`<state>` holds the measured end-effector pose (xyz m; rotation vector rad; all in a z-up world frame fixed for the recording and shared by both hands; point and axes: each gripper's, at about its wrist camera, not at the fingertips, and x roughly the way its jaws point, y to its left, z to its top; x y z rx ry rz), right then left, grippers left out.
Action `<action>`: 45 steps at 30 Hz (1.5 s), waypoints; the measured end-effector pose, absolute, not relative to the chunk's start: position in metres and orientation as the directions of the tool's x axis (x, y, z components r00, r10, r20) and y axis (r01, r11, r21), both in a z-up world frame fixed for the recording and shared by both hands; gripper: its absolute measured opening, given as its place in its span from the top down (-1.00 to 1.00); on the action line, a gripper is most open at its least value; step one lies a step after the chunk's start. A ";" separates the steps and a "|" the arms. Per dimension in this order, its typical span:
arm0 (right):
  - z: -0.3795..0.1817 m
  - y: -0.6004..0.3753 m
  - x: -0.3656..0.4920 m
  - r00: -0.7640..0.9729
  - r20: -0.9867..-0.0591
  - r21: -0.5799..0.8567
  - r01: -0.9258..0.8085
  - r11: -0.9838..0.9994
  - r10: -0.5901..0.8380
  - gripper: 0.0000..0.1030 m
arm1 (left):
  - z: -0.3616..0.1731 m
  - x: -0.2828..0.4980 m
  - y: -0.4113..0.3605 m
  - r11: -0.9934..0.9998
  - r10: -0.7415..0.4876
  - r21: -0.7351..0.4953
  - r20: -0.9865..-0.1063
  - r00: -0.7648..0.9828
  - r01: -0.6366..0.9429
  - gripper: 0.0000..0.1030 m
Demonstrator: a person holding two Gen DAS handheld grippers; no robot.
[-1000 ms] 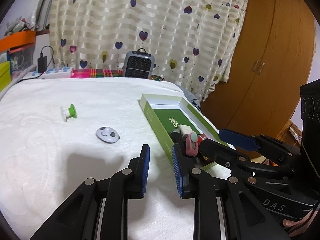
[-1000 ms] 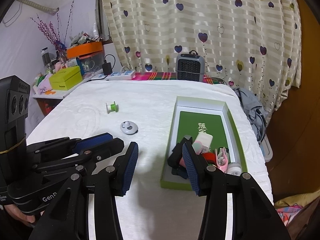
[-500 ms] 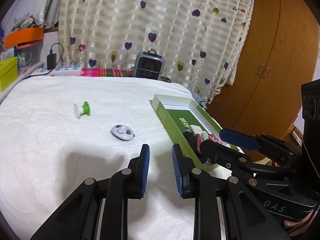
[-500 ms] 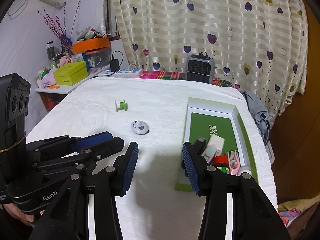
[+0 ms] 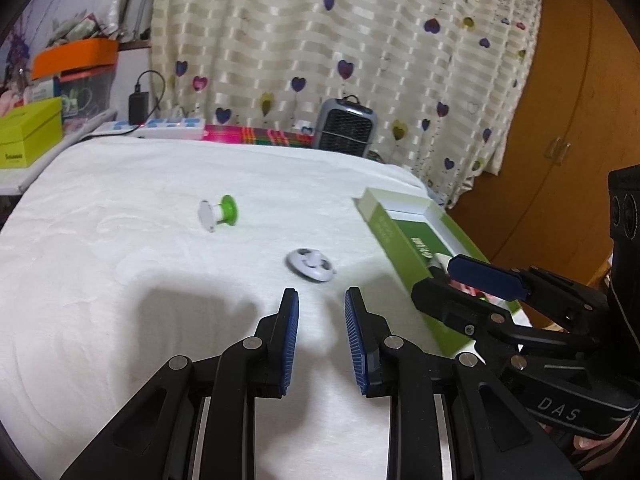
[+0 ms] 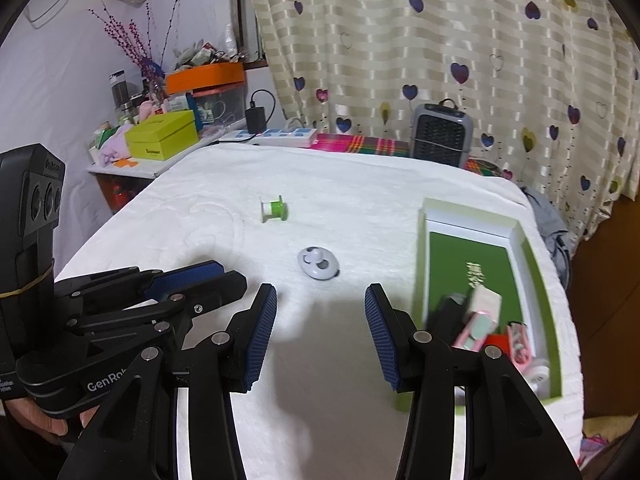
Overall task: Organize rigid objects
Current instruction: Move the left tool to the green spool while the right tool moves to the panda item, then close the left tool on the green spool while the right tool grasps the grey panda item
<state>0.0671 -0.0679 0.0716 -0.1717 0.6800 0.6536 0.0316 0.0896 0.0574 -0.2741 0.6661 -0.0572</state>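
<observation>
Both grippers have swung leftward off the open green cardboard box (image 6: 424,248) toward the round grey plastic disc (image 6: 318,264), so it looks like the next pick. Beyond it lies a small green-and-white spool (image 6: 274,208) on the white bedcover (image 6: 360,184). Left gripper (image 5: 322,340) is narrowly parted and empty; right gripper (image 6: 320,332) gapes wide, empty. Readable lettering: "DAS", "GenRob…"; the box's white characters are too blurred, perhaps Chinese.

A white textured blanket (image 6: 340,184) covers the surface. On it lie a green-and-white spool (image 6: 273,208), a grey round disc (image 6: 318,263) nearer, and an open green-and-white cardboard box (image 6: 422,264) at its right edge.
</observation>
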 end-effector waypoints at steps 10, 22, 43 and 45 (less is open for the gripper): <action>0.055 -0.042 0.099 0.539 -0.663 0.085 -0.636 0.767 0.520 0.08 | 0.056 0.055 0.124 0.968 -0.094 -0.236 -0.650 0.754 -0.082 0.54; 0.029 -0.013 0.129 0.480 -0.727 0.082 -0.650 0.756 0.491 0.08 | 0.048 0.095 0.150 0.984 -0.065 -0.164 -0.694 0.717 -0.068 0.43; 0.009 0.011 0.158 0.469 -0.775 0.049 -0.624 0.780 0.424 0.08 | 0.025 0.172 0.173 0.993 -0.038 -0.110 -0.686 0.727 -0.052 0.23; 0.006 0.011 0.161 0.460 -0.786 0.050 -0.618 0.785 0.412 0.08 | 0.021 0.177 0.175 0.991 -0.049 -0.122 -0.693 0.719 -0.050 0.23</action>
